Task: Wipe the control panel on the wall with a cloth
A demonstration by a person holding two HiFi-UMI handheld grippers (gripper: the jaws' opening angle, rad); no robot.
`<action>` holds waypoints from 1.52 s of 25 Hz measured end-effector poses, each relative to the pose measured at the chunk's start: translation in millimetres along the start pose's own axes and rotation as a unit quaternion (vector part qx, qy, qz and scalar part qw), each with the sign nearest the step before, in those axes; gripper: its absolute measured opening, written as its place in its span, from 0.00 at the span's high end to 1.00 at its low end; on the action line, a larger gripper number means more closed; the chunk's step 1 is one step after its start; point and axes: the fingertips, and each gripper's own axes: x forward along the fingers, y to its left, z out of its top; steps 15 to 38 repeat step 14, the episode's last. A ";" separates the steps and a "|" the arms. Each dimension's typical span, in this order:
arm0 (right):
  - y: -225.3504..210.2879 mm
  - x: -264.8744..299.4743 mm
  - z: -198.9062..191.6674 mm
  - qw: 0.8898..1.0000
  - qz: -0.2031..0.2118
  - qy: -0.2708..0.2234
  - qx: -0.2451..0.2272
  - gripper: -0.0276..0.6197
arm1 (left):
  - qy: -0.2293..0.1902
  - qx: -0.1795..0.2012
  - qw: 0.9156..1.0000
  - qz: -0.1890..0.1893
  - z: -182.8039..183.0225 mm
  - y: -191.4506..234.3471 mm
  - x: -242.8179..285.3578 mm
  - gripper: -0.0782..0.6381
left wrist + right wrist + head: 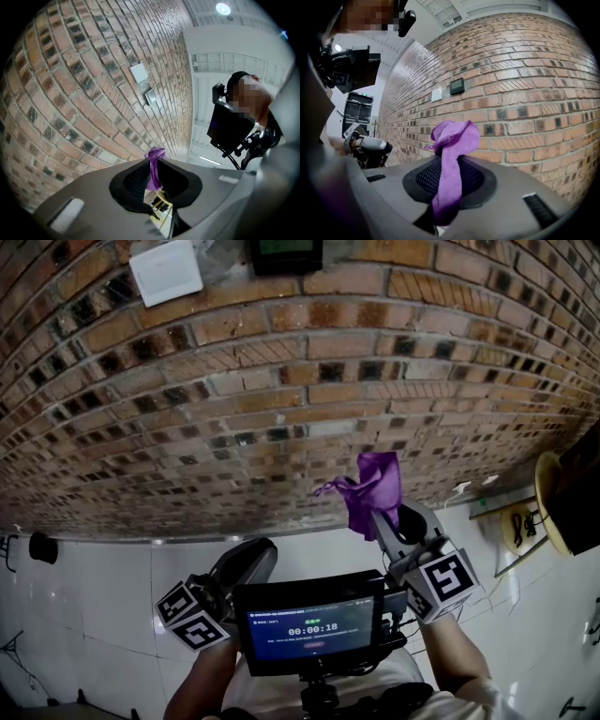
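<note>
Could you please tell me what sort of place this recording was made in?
Probably an indoor utility or workshop space: a bare brick wall carrying a dark control panel and a white box, above a white tiled floor.

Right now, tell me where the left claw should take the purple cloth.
Take the bunched free top of the purple cloth, probably from the person's left: its lower strip is pinched in the right claw, and the brick wall stands beyond it.
</note>
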 end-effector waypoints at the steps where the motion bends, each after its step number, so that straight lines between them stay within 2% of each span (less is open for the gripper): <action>1: -0.8 -0.1 0.0 1.000 -0.001 0.000 0.000 0.82 | 0.000 0.000 1.000 0.000 -0.2 0.0 0.3 0.83; 38: -6.6 6.2 6.0 1.000 -0.002 0.000 -0.011 0.82 | 0.004 0.001 1.000 -0.005 3.5 3.9 8.2 0.83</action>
